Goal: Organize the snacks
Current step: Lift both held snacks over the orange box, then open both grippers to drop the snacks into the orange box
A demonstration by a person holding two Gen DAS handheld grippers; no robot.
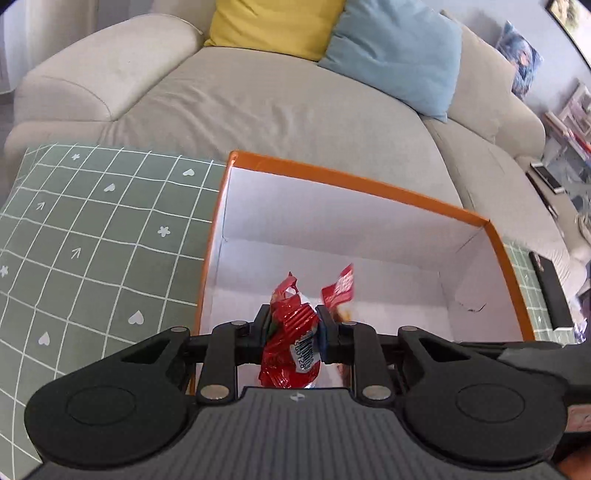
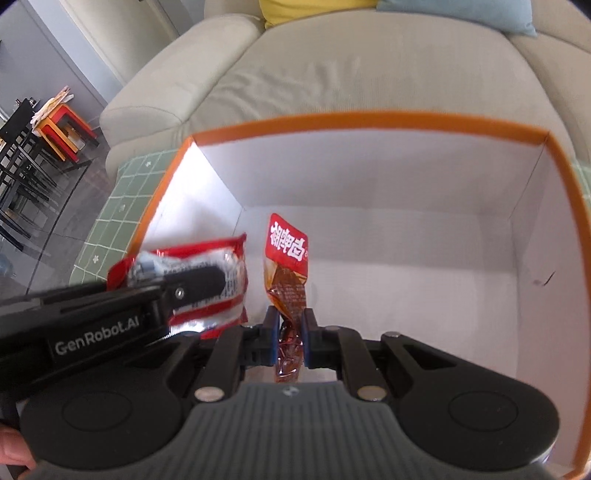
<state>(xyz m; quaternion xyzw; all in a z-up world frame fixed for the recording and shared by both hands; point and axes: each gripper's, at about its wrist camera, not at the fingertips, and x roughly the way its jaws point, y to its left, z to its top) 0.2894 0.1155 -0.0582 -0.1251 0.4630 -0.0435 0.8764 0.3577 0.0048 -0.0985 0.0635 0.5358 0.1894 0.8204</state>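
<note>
My left gripper is shut on a crinkled red foil snack packet with a barcode, held over the open orange-rimmed box with white inside walls. My right gripper is shut on a slim brown snack pouch with a red header, also held inside the box. In the right wrist view the left gripper comes in from the left with its red packet, close beside the pouch. In the left wrist view the pouch's red top shows just right of the foil packet.
The box stands on a green grid-patterned cloth. Behind it is a beige sofa with a yellow cushion and a blue one. A black phone-like item lies right of the box. Chairs and a red stool stand at far left.
</note>
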